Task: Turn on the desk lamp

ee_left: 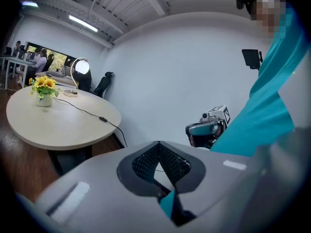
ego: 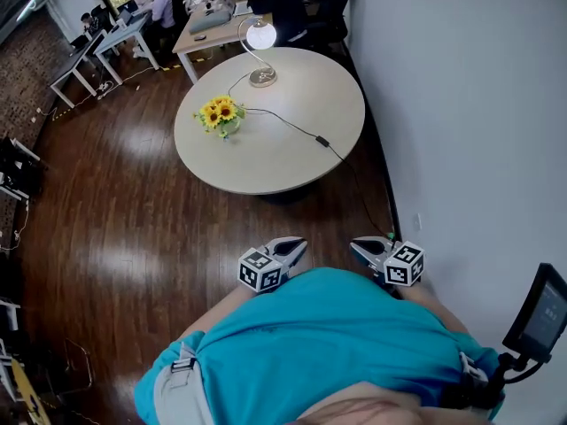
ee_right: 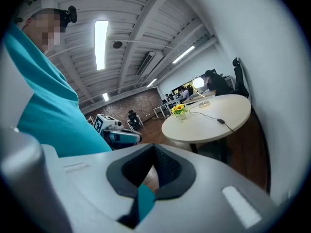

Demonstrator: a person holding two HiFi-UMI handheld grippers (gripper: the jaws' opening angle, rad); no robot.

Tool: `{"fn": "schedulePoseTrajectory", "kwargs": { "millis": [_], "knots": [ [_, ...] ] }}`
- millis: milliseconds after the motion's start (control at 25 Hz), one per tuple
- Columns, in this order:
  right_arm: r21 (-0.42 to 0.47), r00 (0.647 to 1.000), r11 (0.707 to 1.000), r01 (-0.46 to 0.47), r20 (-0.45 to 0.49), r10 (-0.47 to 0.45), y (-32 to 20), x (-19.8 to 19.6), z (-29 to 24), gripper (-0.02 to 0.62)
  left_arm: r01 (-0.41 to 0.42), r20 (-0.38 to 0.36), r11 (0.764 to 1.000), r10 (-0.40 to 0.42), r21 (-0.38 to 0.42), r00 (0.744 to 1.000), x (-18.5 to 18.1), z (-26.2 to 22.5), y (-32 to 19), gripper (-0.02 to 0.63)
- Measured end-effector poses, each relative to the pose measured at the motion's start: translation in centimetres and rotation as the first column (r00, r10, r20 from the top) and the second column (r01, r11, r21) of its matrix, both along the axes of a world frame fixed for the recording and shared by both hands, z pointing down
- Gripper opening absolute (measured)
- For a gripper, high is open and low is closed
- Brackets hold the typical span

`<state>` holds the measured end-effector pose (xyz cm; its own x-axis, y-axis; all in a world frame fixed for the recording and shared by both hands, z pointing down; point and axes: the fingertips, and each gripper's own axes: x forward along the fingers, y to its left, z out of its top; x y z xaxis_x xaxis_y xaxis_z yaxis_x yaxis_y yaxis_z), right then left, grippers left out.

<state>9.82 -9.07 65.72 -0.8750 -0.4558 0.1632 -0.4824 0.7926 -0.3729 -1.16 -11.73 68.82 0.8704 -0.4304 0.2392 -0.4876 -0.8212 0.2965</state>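
Note:
A desk lamp with a curved gold neck and a round head that looks bright white stands at the far side of the round white table. Its black cable runs across the tabletop to an inline switch near the right edge. My left gripper and right gripper are held close to the person's teal shirt, well short of the table. Both are shut with nothing between the jaws. The lamp shows far off in the left gripper view, and the lamp also in the right gripper view.
A vase of sunflowers sits on the table's left side. A white wall runs close along the right. Office desks with seated people stand beyond the table. A small screen on a mount is at the lower right. Dark wood floor lies to the left.

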Motion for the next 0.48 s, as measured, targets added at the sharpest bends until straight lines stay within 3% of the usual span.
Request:
{"fn": "schedulePoseTrajectory", "kwargs": {
  "millis": [200,480],
  "knots": [
    [-0.037,0.999,0.999,0.015,0.043,-0.013,3.1,3.3,1.3,0.002,0.036,0.051,0.999,-0.035,-0.007,0.998,2.3,-0.1,3.6,0.023],
    [0.008,0.996,0.996,0.091,0.020,-0.091,6.3,-3.4,1.6,0.002,0.057,0.050,0.997,-0.060,0.059,0.997,-2.8,0.9,7.3,0.021]
  ]
}}
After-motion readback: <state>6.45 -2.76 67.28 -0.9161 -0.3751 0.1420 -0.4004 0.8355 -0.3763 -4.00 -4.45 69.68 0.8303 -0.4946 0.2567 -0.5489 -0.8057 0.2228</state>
